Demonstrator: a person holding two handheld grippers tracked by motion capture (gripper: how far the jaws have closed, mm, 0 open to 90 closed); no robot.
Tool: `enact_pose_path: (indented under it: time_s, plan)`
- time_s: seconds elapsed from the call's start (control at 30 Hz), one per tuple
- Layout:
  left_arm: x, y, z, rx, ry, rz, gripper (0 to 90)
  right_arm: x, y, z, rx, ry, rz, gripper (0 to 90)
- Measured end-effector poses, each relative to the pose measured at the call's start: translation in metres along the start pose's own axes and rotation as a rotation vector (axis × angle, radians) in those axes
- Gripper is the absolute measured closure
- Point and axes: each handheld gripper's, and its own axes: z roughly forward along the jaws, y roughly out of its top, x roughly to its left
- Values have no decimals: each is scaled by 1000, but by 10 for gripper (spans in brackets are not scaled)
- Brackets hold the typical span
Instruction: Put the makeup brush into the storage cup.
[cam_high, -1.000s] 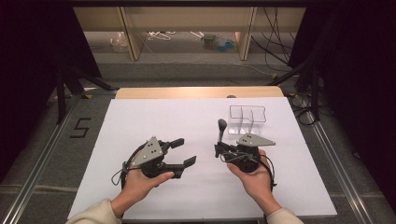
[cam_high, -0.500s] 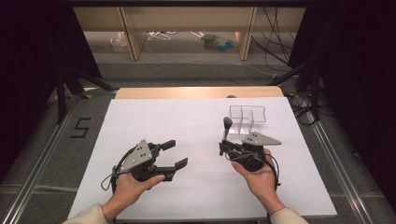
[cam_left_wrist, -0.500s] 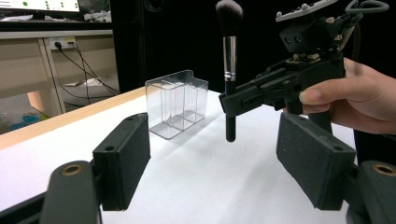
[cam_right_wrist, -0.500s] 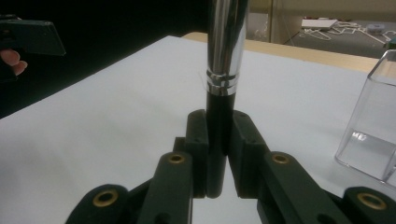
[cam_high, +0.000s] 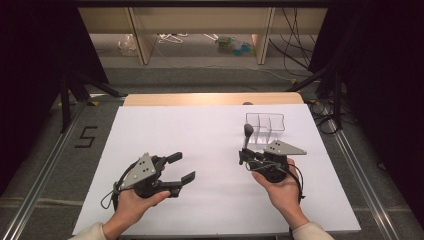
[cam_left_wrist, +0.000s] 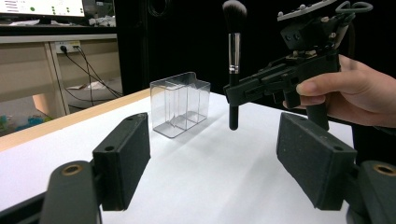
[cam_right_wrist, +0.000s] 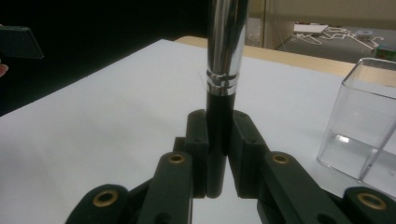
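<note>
A person seated at a white-covered table (cam_high: 210, 135) holds a gripper in each hand. The right gripper (cam_high: 243, 157) has its jaws clenched on the black handle of a makeup brush (cam_high: 247, 137), which stands upright with its bristles on top, just beside a clear plastic organizer (cam_high: 265, 123) with compartments near the table's far right. The left gripper (cam_high: 181, 167) hovers low over the near left of the table, jaws spread wide with nothing between them. A wooden edge (cam_high: 210, 98) borders the table's far side. Beyond it, cables and small items lie on the floor by pale shelving; dark curtains flank the room.
</note>
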Motion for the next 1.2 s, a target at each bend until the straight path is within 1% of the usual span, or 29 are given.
enact_pose_path:
  time_s: [0.07, 0.1, 0.13, 0.17, 0.23, 0.27, 0.33, 0.37, 0.4, 0.43, 0.47, 0.5, 0.53, 0.57, 0.6, 0.63, 0.67, 0.7, 0.73, 0.77, 0.8, 0.9, 0.93, 0.97, 1.0, 1.03, 1.1, 1.17, 1.2]
  plan:
    - [1, 0, -3, -4, -2, 10, 259, -2, 0, -2, 11, -12, -8, 795]
    - [1, -1, -4, -3, -1, 5, 259, -4, -1, -1, -15, -14, -19, 794]
    - [1, -1, -5, -3, 1, 0, 258, -4, -1, -1, -11, -11, -10, 795]
    - [2, -1, -7, -2, -3, 16, 258, -3, -1, -1, -6, -7, 2, 795]
    - [1, -2, -9, -2, 4, 2, 256, -4, 0, -2, -10, -14, -11, 795]
    - [2, -2, -11, -1, 0, 15, 256, -4, 0, -3, 1, -13, -9, 795]
    - [2, -3, -12, -1, 4, 8, 256, -4, -1, -2, -6, -9, -6, 795]
    - [3, -3, -14, -3, 7, 9, 256, -5, 0, -4, 10, -22, -14, 794]
    - [3, -3, -16, -3, 6, 15, 256, -5, 0, -4, 3, -17, -1, 794]
    - [3, -4, -17, -2, 12, 1, 256, -5, 0, -5, 5, -23, -3, 794]
    - [3, -4, -19, -5, 13, 10, 255, -6, 1, -7, 13, -37, -13, 795]
    - [4, -4, -20, -5, 13, 11, 255, -7, 0, -5, -13, -32, -16, 794]
    - [3, -5, -21, -7, 18, 1, 255, -7, 1, -7, -3, -23, -3, 794]
    - [4, -5, -23, -7, 19, 10, 255, -8, 1, -7, -7, -36, -17, 795]
    - [5, -5, -24, -8, 17, 14, 255, -8, 1, -8, -8, -29, -5, 795]
    - [4, -6, -26, -9, 24, 0, 254, -10, 1, -8, -10, -38, -9, 795]
    - [6, -6, -29, -10, 26, 6, 253, -10, 1, -9, -8, -47, -18, 794]
    - [6, -6, -30, -11, 29, 10, 253, -10, 1, -10, -1, -49, -6, 795]
    - [7, -6, -31, -12, 27, 16, 253, -11, 1, -10, -3, -49, -9, 795]
    - [7, -6, -31, -12, 27, 16, 252, -11, 1, -10, -3, -49, -9, 795]
    - [7, -7, -32, -13, 34, 3, 252, -11, 1, -11, -4, -43, 2, 795]
    - [7, -7, -36, -14, 32, 12, 250, -12, 1, -11, -7, -45, 4, 795]
    - [7, -8, -37, -13, 36, 6, 250, -13, 1, -11, -17, -53, -1, 794]
    - [7, -8, -37, -14, 38, -3, 250, -14, 2, -13, -1, -66, -7, 794]
    - [7, -8, -39, -11, 36, 14, 249, -15, 2, -12, -17, -58, -1, 794]
    - [7, -8, -39, -11, 36, 14, 249, -15, 3, -14, 0, -60, -4, 795]
    - [7, -9, -41, -10, 39, 13, 249, -16, 3, -14, -10, -69, -8, 795]
    - [6, -10, -42, -10, 44, -5, 249, -17, 3, -15, -12, -69, -5, 794]
    - [7, -10, -42, -10, 42, 2, 249, -18, 3, -15, -20, -77, -5, 795]
